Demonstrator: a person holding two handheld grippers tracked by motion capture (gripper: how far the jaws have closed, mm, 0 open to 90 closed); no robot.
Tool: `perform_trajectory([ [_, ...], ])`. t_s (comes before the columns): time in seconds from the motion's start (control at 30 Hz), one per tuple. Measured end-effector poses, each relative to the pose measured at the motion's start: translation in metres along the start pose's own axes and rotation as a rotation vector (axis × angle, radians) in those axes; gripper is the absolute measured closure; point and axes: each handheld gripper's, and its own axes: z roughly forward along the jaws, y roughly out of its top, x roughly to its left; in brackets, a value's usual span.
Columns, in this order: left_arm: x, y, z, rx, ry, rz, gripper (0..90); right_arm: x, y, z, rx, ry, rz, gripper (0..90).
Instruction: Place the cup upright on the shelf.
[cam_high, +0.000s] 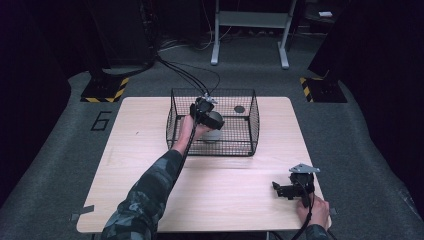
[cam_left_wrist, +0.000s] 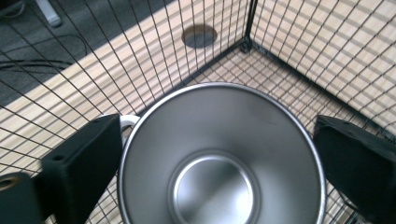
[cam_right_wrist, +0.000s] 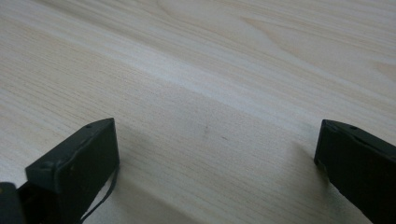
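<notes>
Cup in basket, left gripper at the rim

Steel cup (cam_left_wrist: 219, 158) sits upright inside the wire basket (cam_high: 172, 117) at the far middle of the table (cam_high: 150, 165), mouth up, empty, on the basket's left-centre floor. In the left gripper view a white handle stub pokes out at its left side, just beside the left finger.

Left gripper (cam_high: 207, 116) is down inside the basket over the cup. Its fingers (cam_left_wrist: 88, 158) are spread wide, one either side of the rim. The left one looks touching or nearly so; the right one stands a little apart. Nothing clamped, as far as I can tell.

Right gripper (cam_high: 287, 190) is parked low over the table at the near right corner, well apart from the basket. Its fingers (cam_right_wrist: 74, 168) are wide open and hold nothing.

My read: either a release after a drop-in or a pick about to start. Doing it well either way:
- keep the wrist vertical, so the fingers clear the basket walls
- if grasping, centre on the rim and stay clear of the handle; thin steel will slip if pinched off-axis
- if releasing, lift straight up, no sideways drag, or the cup tips
- far right corner of the mesh is close; don't swing that way
</notes>
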Motion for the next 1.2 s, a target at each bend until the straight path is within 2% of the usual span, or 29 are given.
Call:
perform_trajectory([
  [0.07, -0.001, 0.001, -0.002, -0.004, -0.011, -0.004, 2.4, 0.0, 0.0, 0.0, 0.002, 0.0, 0.006, 0.0],
  [0.1, 0.0, 0.001, -0.003, 0.004, -0.011, 0.008, 2.1, 0.0, 0.0, 0.0, 0.0, 0.0, -0.003, 0.0],
  [0.27, 0.0, 0.001, -0.011, -0.006, -0.022, -0.002, 0.7, -0.001, 0.0, 0.0, 0.001, 0.0, -0.01, 0.0],
  [0.5, 0.002, 0.003, -0.03, -0.026, -0.04, -0.001, 0.2, -0.001, 0.0, 0.0, 0.001, 0.002, -0.008, 0.0],
  [0.6, 0.002, 0.002, -0.045, -0.039, -0.042, 0.014, 0.1, -0.001, 0.0, 0.0, 0.001, 0.002, -0.008, 0.0],
  [0.67, 0.002, 0.002, -0.049, -0.051, -0.043, 0.01, 0.1, -0.001, 0.0, 0.0, 0.001, 0.001, -0.008, 0.0],
  [0.73, 0.0, 0.001, -0.061, -0.059, -0.041, 0.03, 0.1, -0.001, 0.0, 0.0, 0.001, 0.001, -0.008, 0.0],
  [0.83, -0.001, -0.001, -0.07, -0.07, -0.036, 0.029, 0.1, -0.001, 0.0, 0.0, 0.002, 0.002, -0.008, 0.0],
  [0.93, -0.004, -0.007, -0.089, -0.067, -0.035, 0.057, 0.1, -0.001, 0.0, 0.0, 0.002, 0.002, -0.008, 0.0],
  [0.97, -0.004, -0.007, -0.089, -0.067, -0.035, 0.057, 0.1, -0.001, 0.0, 0.0, 0.002, 0.002, -0.008, 0.0],
  [1.0, -0.006, -0.012, -0.098, -0.072, -0.038, 0.067, 0.1, -0.001, 0.0, 0.0, 0.002, 0.002, -0.008, 0.0],
  [1.03, -0.006, -0.012, -0.098, -0.072, -0.038, 0.067, 0.1, -0.001, 0.0, 0.0, 0.002, 0.002, -0.008, 0.0],
  [1.2, -0.012, -0.024, -0.123, -0.082, -0.045, 0.089, 0.1, -0.001, 0.0, 0.0, 0.002, 0.002, -0.008, 0.0],
])
